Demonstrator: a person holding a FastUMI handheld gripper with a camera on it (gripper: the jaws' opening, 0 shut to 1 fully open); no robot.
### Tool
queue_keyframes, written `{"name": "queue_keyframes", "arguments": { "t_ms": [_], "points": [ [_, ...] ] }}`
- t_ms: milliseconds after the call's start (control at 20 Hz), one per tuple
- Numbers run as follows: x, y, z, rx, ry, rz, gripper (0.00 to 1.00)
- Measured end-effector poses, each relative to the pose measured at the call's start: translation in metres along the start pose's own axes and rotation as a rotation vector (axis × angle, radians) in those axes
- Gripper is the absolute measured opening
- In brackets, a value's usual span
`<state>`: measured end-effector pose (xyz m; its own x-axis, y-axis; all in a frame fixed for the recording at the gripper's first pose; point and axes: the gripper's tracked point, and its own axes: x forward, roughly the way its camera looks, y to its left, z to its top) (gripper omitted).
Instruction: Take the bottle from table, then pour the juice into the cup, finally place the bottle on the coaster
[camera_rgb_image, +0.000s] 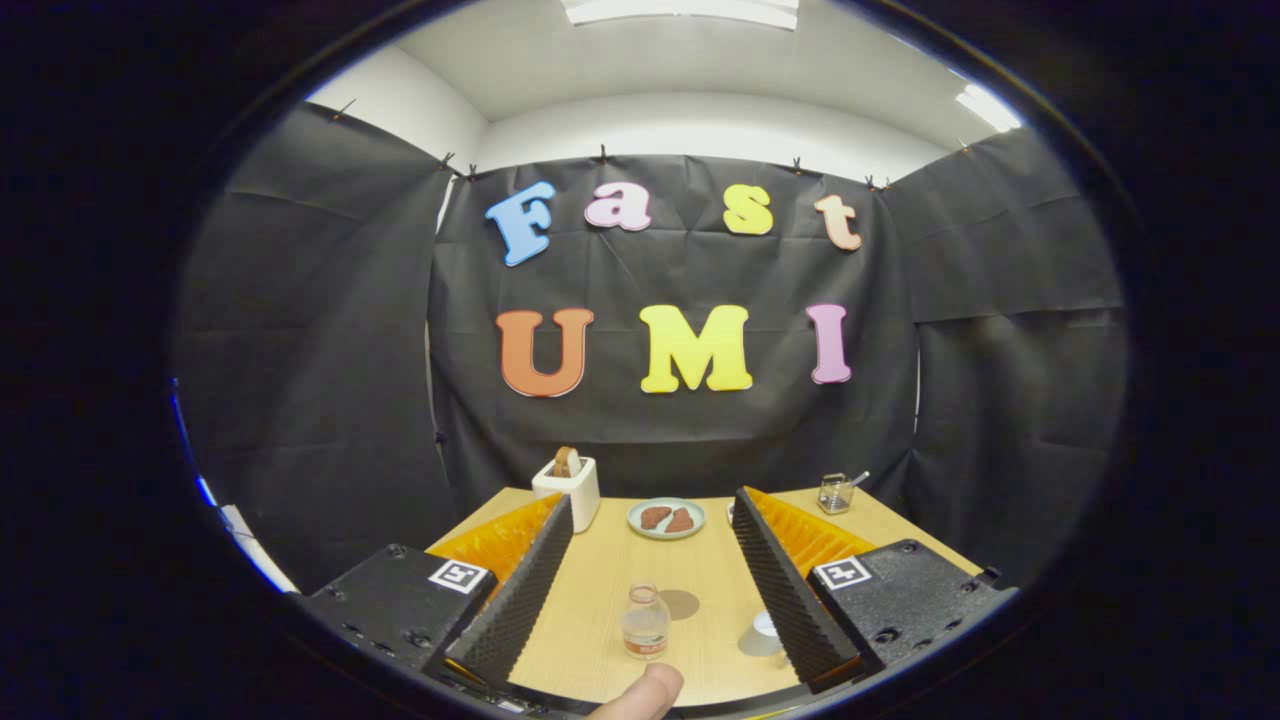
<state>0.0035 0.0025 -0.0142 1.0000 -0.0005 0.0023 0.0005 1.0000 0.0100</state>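
Tool (650, 520), released and spread wide to straddle the upright bottle (645, 622) between its fingers; cup (765, 635) beside, coaster (680, 603) beyond.

The gripper (650, 515) was held level and pointed straight ahead, its 2 fingers (520, 600) spread wide apart and splaying outward toward their tips. Nothing was pressed between them; both inner faces were bare. Each finger ran forward from a blocky base at the near end, and each base carried a square marker. Down at the very near edge, between the 2 bases, a fingertip (640, 695) of the person poked into view.
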Motion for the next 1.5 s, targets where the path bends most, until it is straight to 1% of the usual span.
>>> {"name": "queue_keyframes", "arguments": {
  "t_ms": [600,800,1150,1500],
  "points": [
    [0.001,0.005,-0.016,0.007,-0.025,-0.014,1.00],
    [0.004,0.007,-0.029,0.012,-0.030,-0.022,1.00],
    [0.033,0.009,-0.084,-0.007,0.032,-0.019,1.00],
    [0.051,0.005,-0.125,-0.002,0.032,-0.036,1.00]
  ]
}}
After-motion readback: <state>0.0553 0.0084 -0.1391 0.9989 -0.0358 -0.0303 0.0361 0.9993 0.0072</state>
